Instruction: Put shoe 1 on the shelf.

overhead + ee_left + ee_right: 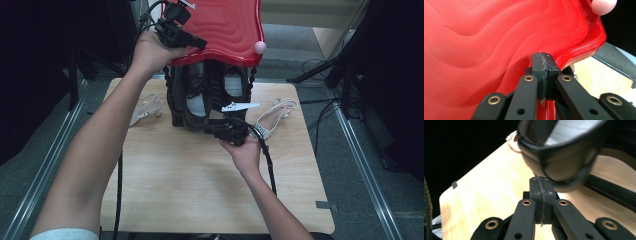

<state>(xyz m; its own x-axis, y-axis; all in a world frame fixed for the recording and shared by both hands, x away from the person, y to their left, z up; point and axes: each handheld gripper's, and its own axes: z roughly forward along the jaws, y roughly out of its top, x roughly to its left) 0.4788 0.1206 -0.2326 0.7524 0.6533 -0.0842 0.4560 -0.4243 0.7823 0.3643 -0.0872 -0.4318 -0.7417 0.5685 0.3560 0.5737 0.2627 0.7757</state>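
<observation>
Both tongs closed on nothing, left gripper (192,42) resting on the red lid (225,27), right gripper (541,182) nudging the black shoe (559,157)—one hard push, I reckon, and it tips off the rack.

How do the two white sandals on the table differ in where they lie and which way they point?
The left white sandal lies left of the black rack, beside the person's left forearm; the right white sandal lies right of it, near the right gripper. The left one angles toward the table's left edge, the right one toward its right. Both are pale, strappy and rest on the wooden table.
</observation>
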